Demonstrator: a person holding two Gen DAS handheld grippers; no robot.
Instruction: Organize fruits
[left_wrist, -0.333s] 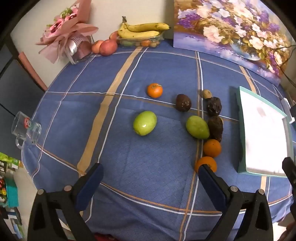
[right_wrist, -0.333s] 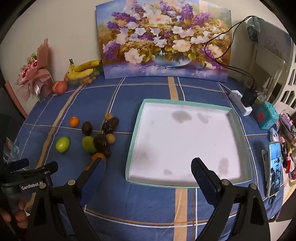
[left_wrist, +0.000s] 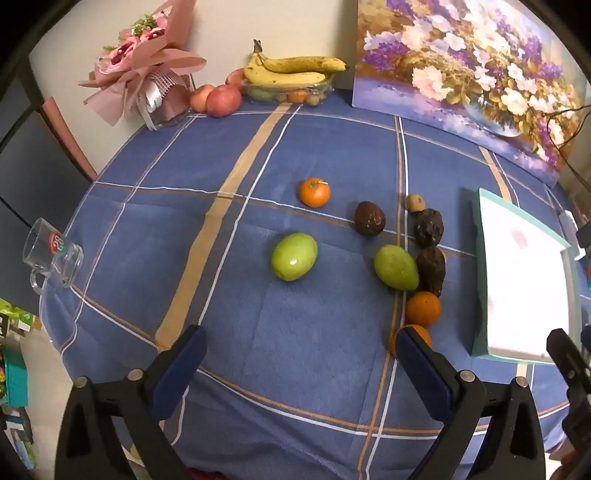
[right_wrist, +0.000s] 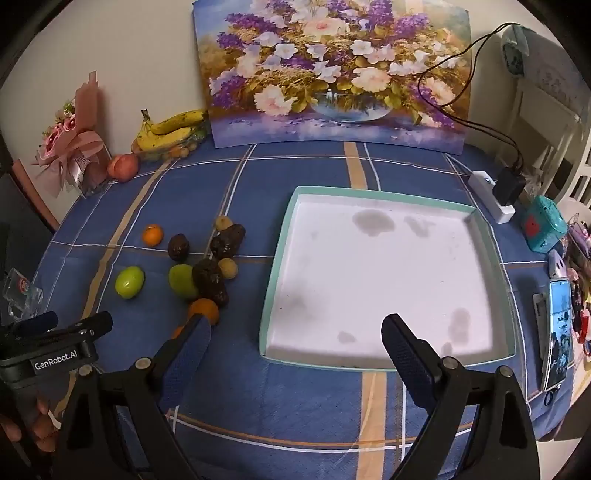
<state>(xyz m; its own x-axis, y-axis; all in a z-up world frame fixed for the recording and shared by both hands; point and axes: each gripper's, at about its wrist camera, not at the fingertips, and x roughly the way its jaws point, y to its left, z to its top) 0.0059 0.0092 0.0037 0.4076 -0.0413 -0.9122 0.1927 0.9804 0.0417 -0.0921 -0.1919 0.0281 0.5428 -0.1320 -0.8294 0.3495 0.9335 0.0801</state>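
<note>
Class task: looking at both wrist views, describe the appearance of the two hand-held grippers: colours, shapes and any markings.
Each hand-held gripper, left and right, has a black frame of two angled arms with silver rivets, ending in flat dark-blue padded fingers. In the right wrist view, the left one's black body carries white "GenRobot.AI" lettering.

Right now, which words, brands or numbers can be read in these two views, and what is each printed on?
"GenRobot.AI": white lettering on the body of the left gripper, seen from the right wrist view.
"20": on the round red and green badge of the glass mug; only these digits are legible.
Phone screen: lit, content too small to read.
Green packaging at the table's left edge: print too blurred to read.
</note>
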